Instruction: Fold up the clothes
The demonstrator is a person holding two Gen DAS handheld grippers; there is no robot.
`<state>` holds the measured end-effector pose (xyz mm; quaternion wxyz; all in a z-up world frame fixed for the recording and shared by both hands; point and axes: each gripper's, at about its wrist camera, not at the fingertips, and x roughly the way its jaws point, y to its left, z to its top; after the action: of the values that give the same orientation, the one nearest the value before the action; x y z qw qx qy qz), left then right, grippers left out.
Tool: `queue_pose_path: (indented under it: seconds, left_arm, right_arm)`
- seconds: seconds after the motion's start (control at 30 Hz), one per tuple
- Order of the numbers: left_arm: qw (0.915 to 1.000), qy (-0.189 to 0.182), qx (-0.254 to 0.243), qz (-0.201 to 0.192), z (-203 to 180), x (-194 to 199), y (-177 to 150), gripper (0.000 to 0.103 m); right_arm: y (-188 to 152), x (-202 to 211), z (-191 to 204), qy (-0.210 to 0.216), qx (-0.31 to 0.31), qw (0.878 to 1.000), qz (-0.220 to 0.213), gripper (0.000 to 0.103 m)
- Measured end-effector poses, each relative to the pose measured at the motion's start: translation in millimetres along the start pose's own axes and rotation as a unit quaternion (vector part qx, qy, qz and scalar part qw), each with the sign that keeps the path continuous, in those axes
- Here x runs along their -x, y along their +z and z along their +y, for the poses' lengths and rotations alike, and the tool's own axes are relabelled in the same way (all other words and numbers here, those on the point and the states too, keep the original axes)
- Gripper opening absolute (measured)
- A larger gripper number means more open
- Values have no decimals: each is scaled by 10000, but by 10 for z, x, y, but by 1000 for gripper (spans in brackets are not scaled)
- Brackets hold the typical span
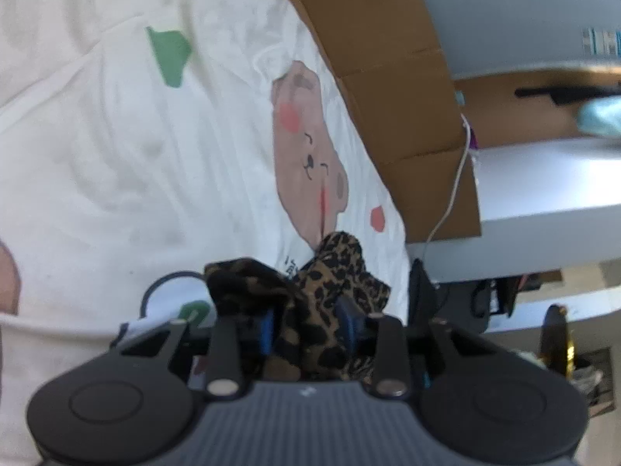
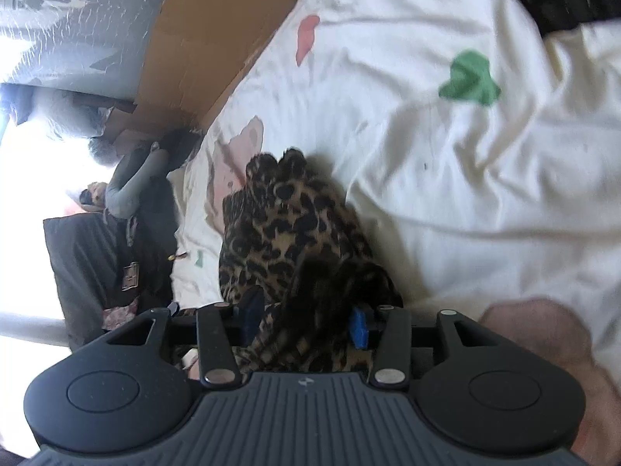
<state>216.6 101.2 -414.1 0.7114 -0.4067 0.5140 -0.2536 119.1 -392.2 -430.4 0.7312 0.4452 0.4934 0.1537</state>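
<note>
White cotton bedding (image 1: 128, 163) printed with a pink bear face (image 1: 306, 155) and green (image 1: 170, 54) and coral blobs fills most of what we see in both views. On the left wrist view a flattened brown cardboard sheet (image 1: 388, 77) runs from twelve toward four o'clock along the bedding's edge, with a thin white cable (image 1: 452, 194) draped over it and a pale grey shelf surface (image 1: 543, 178) at three o'clock. On the right wrist view the same cardboard (image 2: 202, 50) sits at eleven o'clock, with dark bags (image 2: 97, 256) at nine o'clock.

We point both tools downward at the bed. A crumpled leopard-print garment (image 2: 287, 217) lies on the bedding, bunched directly at our fingertips. Our left gripper (image 1: 308, 326) has its blue pads partly apart, with leopard cloth (image 1: 330, 279) bulging between them; we cannot tell whether they pinch it. Our right gripper (image 2: 304, 322) stands wider, its pads clear of the fabric heaped between them.
</note>
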Motion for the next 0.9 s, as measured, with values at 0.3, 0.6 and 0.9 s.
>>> queue_pose_path:
  seconds: [0.3, 0.6, 0.9]
  left_arm:
    - [9976, 136, -286, -612, -210, 93, 128, 35]
    - [9841, 1380, -855, -727, -197, 109, 123, 35]
    - [9665, 2088, -1375, -583, -123, 21, 109, 35]
  right_arm:
    - [62, 162, 45, -226, 302, 9983, -440, 52]
    - [61, 215, 77, -1025, 899, 9874, -798, 50]
    - [-6, -25, 235, -1494, 1796, 9709, -528, 10]
